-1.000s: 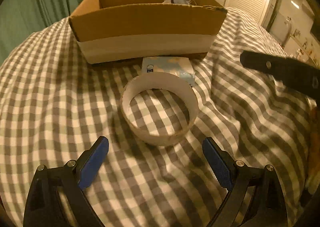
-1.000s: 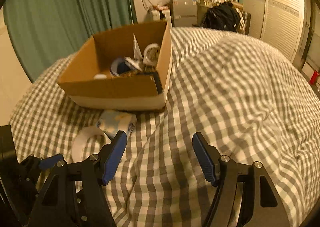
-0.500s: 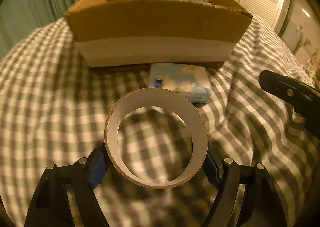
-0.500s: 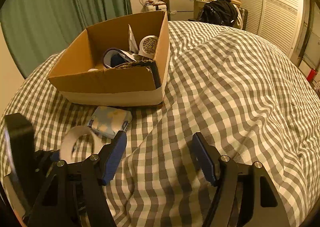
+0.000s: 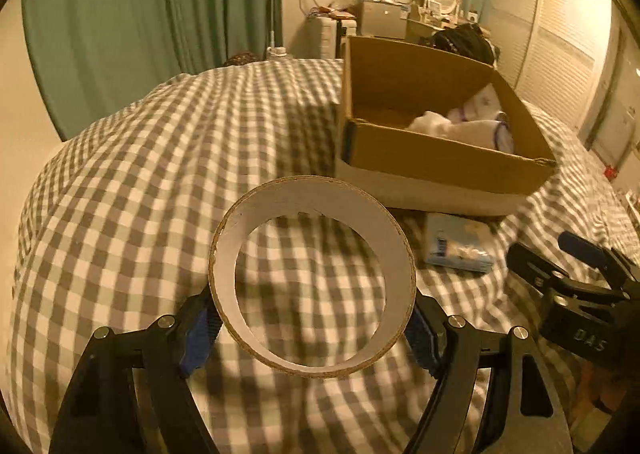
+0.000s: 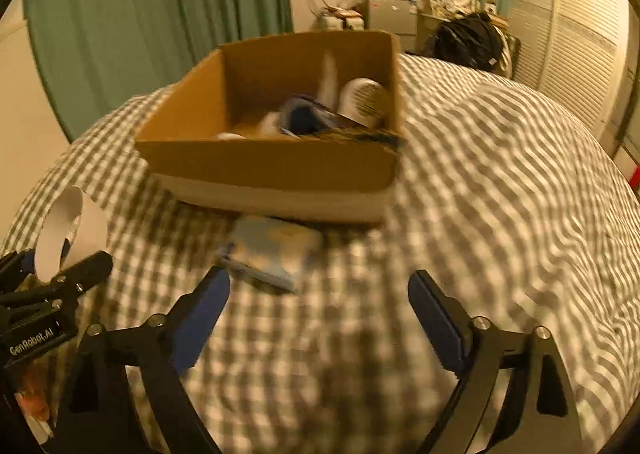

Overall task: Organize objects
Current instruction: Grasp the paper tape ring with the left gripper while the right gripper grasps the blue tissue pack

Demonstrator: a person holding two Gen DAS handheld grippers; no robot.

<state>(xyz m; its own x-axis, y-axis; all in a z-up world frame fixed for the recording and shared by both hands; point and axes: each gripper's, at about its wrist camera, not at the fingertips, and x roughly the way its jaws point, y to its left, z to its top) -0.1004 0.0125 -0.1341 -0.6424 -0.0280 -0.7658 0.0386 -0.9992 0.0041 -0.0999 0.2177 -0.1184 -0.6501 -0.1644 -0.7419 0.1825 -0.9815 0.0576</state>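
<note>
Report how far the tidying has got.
Done: several items already lie in the cardboard box. In hand: the left claw grips the white ring, lifted off the checked bedcover. Left: the ring goes in, then the blue packet in front of the open right claw.

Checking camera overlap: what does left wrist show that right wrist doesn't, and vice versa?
Left wrist only: the left gripper with both pads clamped on the ring, seen face-on and held above the bedspread.

Right wrist only: the right gripper open, with nothing between its fingers, and the dark blue item in the box.

Both: ring, box, the pale blue packet in front of it, bedspread.
</note>
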